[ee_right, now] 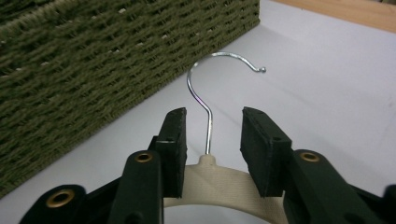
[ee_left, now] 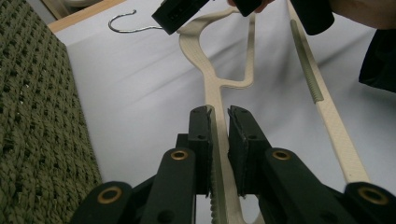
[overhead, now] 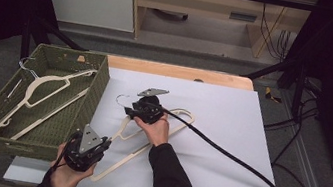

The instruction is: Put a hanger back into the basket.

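Hanger (overhead: 155,135): left gripper (ee_left: 218,135) clamps its arm; right gripper (ee_right: 212,140) straddles its neck.

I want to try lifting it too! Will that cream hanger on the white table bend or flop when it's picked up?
Probably not: the hanger looks like rigid moulded plastic. Being thin and open-framed, it's likely light. Held by one arm in the left gripper, it may tilt; its ribbed edge should resist slipping.
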A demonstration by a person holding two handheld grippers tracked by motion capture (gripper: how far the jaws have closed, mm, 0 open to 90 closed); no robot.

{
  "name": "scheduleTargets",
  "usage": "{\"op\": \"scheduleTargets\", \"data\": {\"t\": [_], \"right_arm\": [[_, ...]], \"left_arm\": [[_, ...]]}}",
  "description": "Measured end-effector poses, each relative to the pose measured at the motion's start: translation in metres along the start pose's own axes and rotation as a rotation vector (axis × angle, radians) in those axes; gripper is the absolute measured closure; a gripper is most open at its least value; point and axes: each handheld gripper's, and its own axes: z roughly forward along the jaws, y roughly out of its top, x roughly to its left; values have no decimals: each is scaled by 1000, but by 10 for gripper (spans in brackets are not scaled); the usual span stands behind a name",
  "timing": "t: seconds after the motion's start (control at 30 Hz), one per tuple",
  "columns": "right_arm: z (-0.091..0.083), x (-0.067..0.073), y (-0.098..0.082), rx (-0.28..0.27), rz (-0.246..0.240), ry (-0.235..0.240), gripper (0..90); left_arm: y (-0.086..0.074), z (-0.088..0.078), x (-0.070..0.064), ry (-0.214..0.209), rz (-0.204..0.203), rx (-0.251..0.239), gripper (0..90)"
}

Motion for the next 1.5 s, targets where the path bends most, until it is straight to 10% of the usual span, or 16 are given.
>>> {"op": "scheduleTargets", "data": {"t": [0.5,1.37,1.5], "right_arm": [[23,-6,-4,76,19,37,864],[6,9,-2,57,-75,-36,895],[4,11,-6,48,-92,-39,896]], "left_arm": [[-4,5,-5,-14,14,24,794],[-8,13,-5,-110,-17,53,775],[-4,26,7,-145,-57,44,623]]}}
